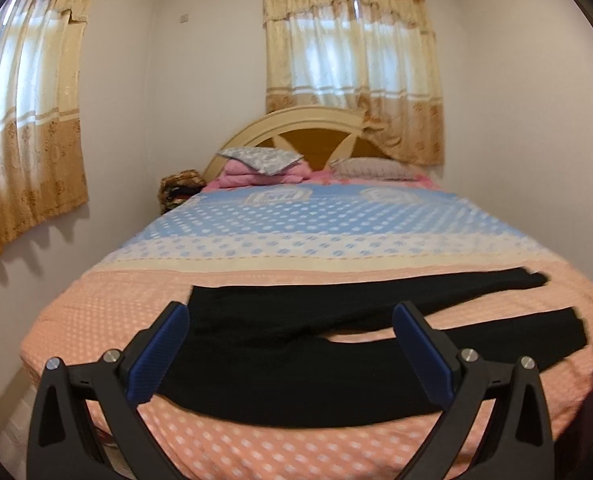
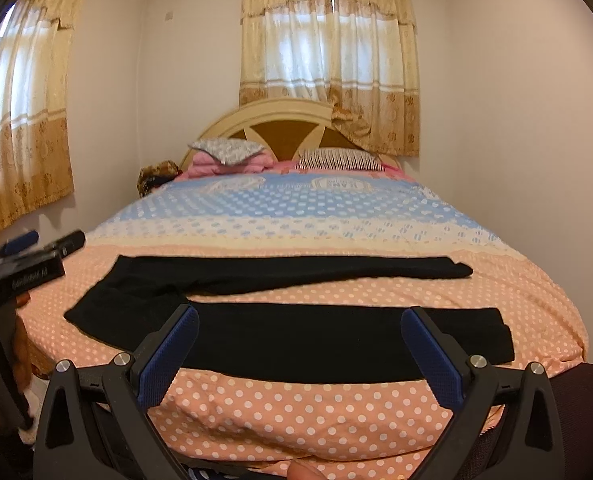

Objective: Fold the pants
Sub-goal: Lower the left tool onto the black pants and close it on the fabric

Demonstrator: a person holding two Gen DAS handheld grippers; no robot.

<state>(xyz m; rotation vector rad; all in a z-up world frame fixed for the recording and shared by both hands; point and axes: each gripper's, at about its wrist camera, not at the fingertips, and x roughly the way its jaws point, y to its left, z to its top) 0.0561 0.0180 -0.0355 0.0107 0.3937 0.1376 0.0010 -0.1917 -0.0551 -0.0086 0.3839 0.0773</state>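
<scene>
My black pants (image 2: 296,320) lie spread flat across the lower middle of the frame on the polka-dot bedspread (image 2: 296,420), legs apart. Both my left tongs (image 1: 290,344) and right tongs (image 2: 300,344) gape wide, empty. Pinching bedspread along with the thin fabric could drag everything crooked.

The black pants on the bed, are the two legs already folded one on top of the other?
No, the black pants lie flat on the bed with both legs spread apart, a strip of bedspread showing between them.
</scene>
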